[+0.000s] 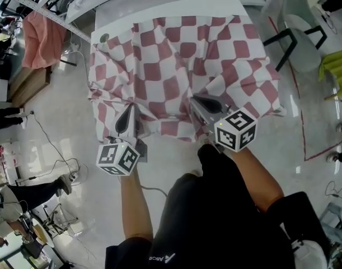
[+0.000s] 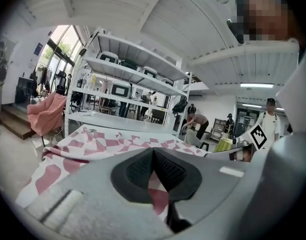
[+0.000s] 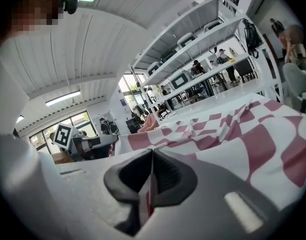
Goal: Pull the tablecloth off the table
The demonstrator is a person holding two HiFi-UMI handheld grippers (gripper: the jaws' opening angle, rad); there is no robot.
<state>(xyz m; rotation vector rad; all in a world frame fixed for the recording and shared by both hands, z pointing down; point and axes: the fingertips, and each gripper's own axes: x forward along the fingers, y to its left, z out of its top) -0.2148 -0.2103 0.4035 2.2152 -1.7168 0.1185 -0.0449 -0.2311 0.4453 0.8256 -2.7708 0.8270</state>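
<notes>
left gripper [image 1: 129,112], right gripper [image 1: 200,101] both clenched on tablecloth [image 1: 182,60] near edge. Cloth bunched, far table [image 1: 159,5] edge bare. Most still on table; pull mostly left.

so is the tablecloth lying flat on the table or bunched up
Bunched up: the tablecloth is creased into folds running to the left tool and right tool, both shut on its near edge.

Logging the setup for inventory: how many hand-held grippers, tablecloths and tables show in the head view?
Hand-held gripper: 2, left hand-held gripper and right hand-held gripper
Tablecloth: 1
Table: 1
Total: 4
</notes>
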